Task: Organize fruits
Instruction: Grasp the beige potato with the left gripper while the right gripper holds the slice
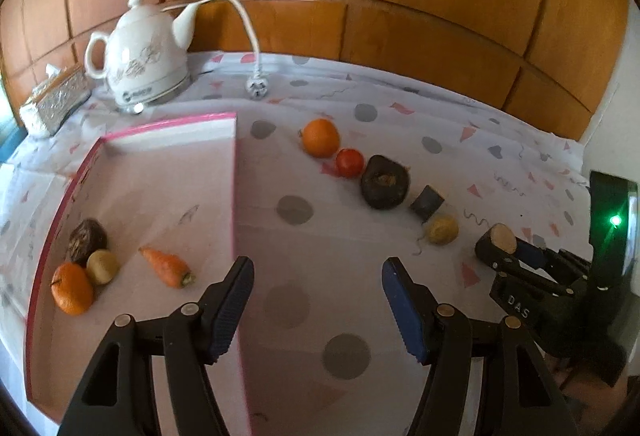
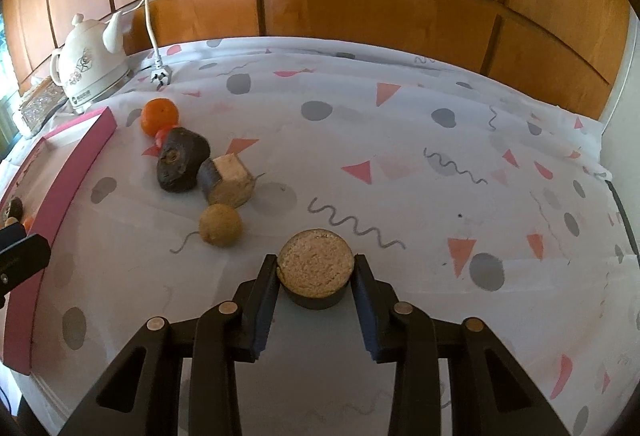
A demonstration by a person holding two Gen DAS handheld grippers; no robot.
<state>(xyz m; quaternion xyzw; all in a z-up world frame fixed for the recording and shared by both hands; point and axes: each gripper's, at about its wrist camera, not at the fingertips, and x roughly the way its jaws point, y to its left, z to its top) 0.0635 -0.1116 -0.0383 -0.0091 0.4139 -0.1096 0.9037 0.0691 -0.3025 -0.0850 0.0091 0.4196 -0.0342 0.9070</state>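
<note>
Black right tongs point(image 2: 315, 268) grip cut root piece point(image 2: 315, 268).

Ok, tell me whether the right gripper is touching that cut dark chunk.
Touching. In the right wrist view both fingers of the right gripper press against the sides of the cut chunk.

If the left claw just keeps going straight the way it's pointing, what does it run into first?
Probably the tablecloth beside the pink tray's wall; the left claw is open and tilted downward, with no fruit between its fingers. Depth is unclear.
</note>
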